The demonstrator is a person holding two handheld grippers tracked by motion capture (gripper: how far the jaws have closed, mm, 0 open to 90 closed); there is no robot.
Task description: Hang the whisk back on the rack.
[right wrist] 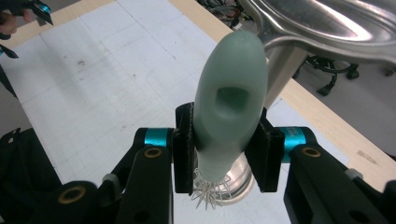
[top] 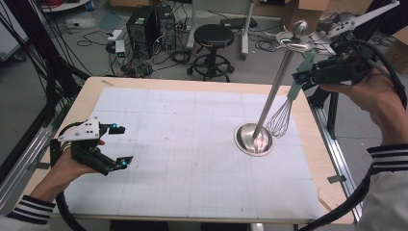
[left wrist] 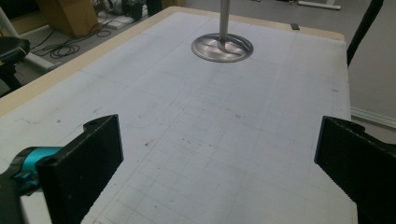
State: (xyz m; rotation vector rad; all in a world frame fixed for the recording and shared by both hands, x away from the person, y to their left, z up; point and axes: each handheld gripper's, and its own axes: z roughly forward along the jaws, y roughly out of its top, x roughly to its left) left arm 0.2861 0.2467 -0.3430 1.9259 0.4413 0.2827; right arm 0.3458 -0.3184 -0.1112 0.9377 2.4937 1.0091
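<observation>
The right gripper [top: 304, 76] clamps a whisk [top: 287, 103] by its green handle (wires toward seven o'clock, axis near-vertical), while the left gripper [top: 121, 146] gapes.

No readable text, label, brand, number or sign anywhere: none on the table mat [top: 192, 144], none on the whisk [right wrist: 229, 116], none on the metal stand [top: 254, 139].

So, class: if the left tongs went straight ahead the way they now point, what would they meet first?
Probably the round metal base of the stand; the gridded mat before the open left tongs looks free, though depth is uncertain.
</observation>
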